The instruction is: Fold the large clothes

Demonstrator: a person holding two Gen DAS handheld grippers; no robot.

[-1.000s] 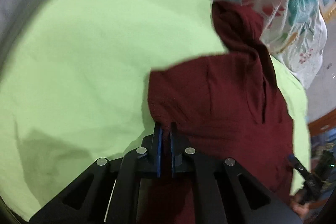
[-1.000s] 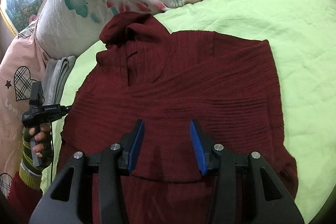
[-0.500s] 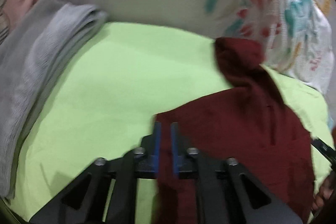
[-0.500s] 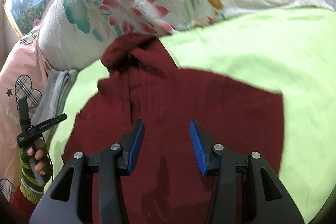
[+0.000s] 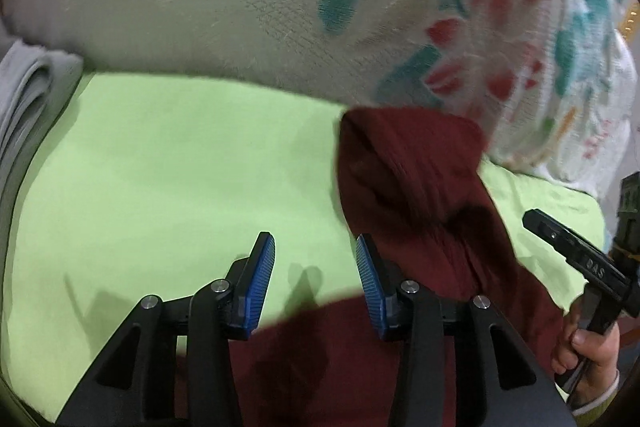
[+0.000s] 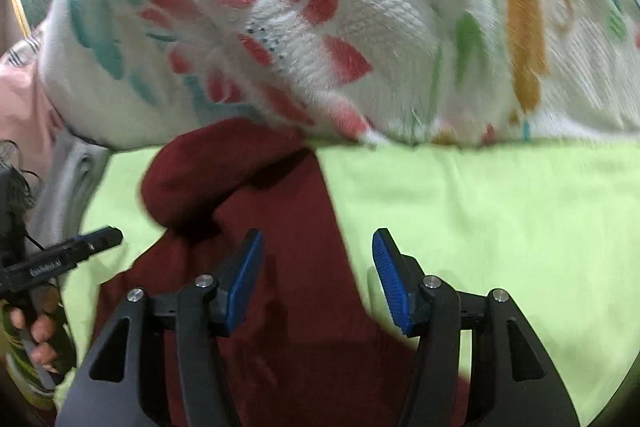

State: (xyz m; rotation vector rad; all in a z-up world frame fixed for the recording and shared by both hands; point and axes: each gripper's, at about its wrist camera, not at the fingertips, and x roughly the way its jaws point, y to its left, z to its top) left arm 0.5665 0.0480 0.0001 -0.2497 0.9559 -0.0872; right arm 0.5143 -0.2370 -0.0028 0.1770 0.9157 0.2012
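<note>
A dark red hooded garment (image 5: 416,195) lies on a light green sheet (image 5: 168,179), its hood bunched against a floral blanket. It also shows in the right wrist view (image 6: 280,227). My left gripper (image 5: 314,267) is open and empty, hovering over the garment's left edge and the sheet. My right gripper (image 6: 316,263) is open and empty, above the garment's right edge. The right gripper also shows in the left wrist view (image 5: 568,247), and the left gripper in the right wrist view (image 6: 76,251).
A white floral blanket (image 5: 360,7) is piled along the far side; it also fills the top of the right wrist view (image 6: 360,27). A folded grey cloth (image 5: 24,99) lies at the left. A pink cushion (image 6: 20,99) sits behind it.
My left gripper has opened and let go of the garment's edge. Both grippers have moved forward toward the hood and blanket. The garment now lies narrower.
</note>
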